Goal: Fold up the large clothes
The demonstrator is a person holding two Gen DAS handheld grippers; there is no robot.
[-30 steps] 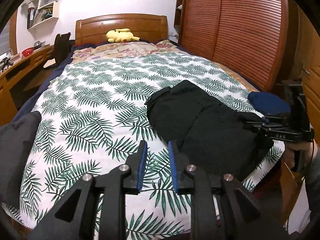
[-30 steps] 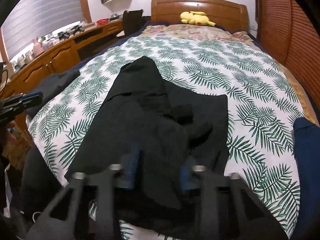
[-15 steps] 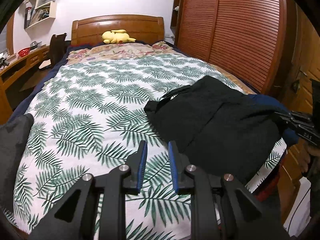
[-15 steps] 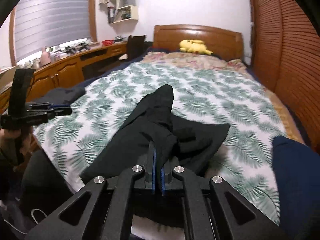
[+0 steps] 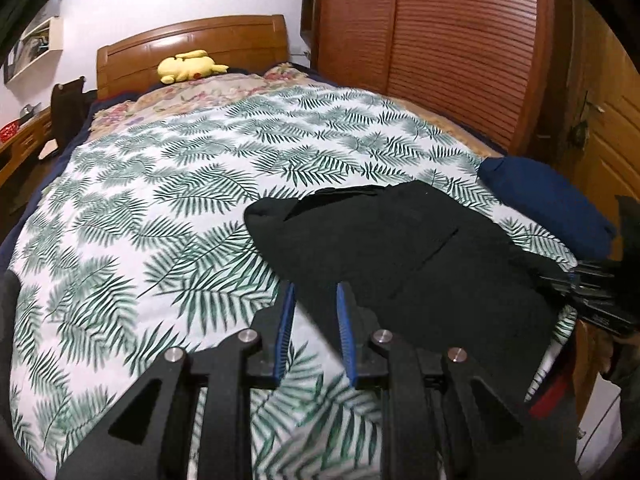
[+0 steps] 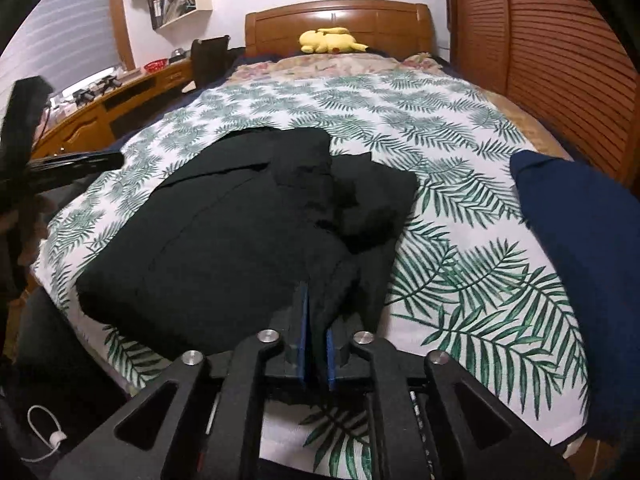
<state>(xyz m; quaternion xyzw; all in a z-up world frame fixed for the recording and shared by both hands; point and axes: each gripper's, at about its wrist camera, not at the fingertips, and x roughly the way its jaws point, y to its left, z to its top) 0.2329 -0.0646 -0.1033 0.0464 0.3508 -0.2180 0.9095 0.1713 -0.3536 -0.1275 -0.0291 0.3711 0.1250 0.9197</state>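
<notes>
Black garment bunched at the foot of the bed

Black garment (image 6: 240,232) lies rumpled on the palm-leaf bedspread (image 5: 168,200) near the bed's foot, with a folded navy cloth (image 6: 580,248) just beside it on the right. Right gripper (image 6: 314,344) has its blue pads nearly together, pinching a fold of the garment's near edge. Left gripper (image 5: 314,320) hovers above the bedspread at the garment's left edge, jaws parted and holding nothing. Far off, a yellow plush toy (image 5: 188,66) rests against the wooden headboard (image 5: 200,40).
</notes>
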